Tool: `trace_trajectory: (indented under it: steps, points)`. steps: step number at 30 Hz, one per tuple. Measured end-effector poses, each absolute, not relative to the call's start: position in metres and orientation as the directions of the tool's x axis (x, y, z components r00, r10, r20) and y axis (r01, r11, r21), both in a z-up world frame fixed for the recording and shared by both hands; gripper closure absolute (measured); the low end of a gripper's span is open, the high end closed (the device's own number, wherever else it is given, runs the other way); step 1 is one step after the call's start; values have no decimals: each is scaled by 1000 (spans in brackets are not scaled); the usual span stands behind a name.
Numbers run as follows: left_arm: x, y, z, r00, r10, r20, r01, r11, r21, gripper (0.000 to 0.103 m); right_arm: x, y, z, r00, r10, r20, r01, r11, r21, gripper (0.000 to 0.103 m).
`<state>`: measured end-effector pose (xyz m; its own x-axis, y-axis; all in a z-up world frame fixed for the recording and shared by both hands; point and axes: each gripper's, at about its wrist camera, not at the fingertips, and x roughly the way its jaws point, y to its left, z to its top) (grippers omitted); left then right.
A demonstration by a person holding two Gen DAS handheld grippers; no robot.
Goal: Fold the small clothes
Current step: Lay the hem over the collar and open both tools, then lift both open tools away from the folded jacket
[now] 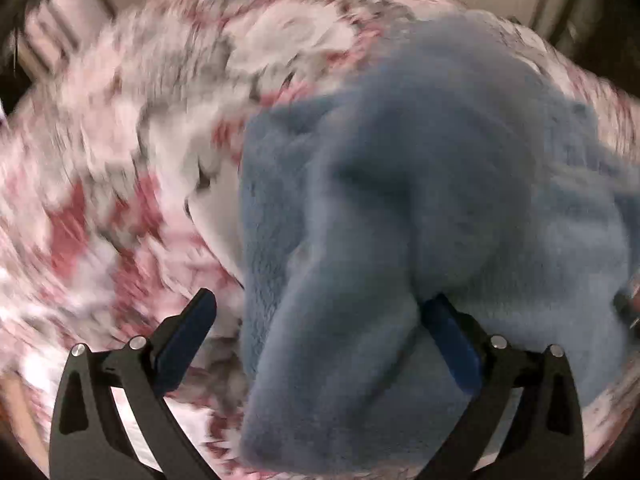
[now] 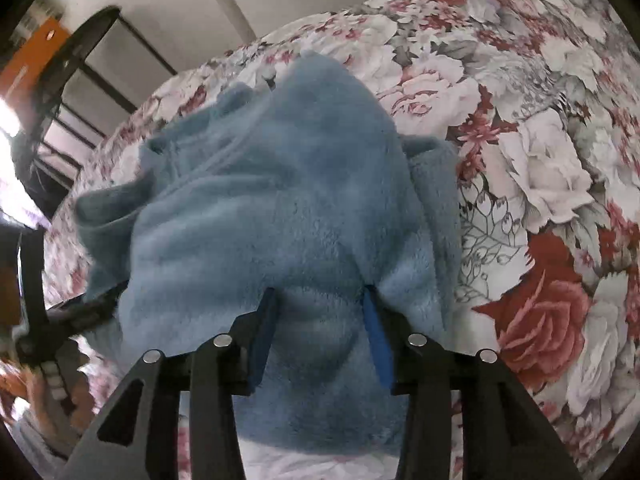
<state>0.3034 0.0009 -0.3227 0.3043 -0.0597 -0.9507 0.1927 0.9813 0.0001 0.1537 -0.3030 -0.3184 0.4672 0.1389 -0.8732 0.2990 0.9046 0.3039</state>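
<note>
A blue fleece garment (image 1: 400, 208) lies bunched on the floral bedspread (image 1: 120, 140). My left gripper (image 1: 322, 312) points down at it with jaws wide open; a thick fold runs between the fingers and touches only the right-hand pad (image 1: 448, 336). In the right wrist view the same garment (image 2: 260, 200) is heaped in front of my right gripper (image 2: 319, 304). Its jaws stand partly apart, with a bulge of fleece filling the gap and covering the fingertips. The inner faces of both pads still show, so I read it as open.
The bedspread (image 2: 540, 180) with red and white roses stretches to the right. A black metal bed rail (image 2: 80, 52) and a pale wall lie beyond the bed's far left edge. A hand (image 2: 52, 392) and a dark tool part show at the lower left.
</note>
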Motion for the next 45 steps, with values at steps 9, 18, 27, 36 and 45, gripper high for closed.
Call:
trace_trajectory:
  steps: [9,18,27,36,45]
  points:
    - [261,-19,-271,385,-19,-923,234,969,78,5,129,-264,-298,441,152,-884,303,902,306,43]
    - [250,-18,-277,322,57,-945,192,974,124,5,111,-258,-278,423,143,-895,352,884,308,38]
    - [301,-22,-247,317,119,-941,71,986,149,5,130,-278,-233,511,73,-856,560,727,397,20]
    - [370,-15,-301,270,228,-935,54,966,251,4,163,-281,-308,422,101,-901,697,599,394,13]
    - [372,-29,-307,367,237,-900,66,958,279,4,168,-288,-305,461,101,-881,681,596,425,9]
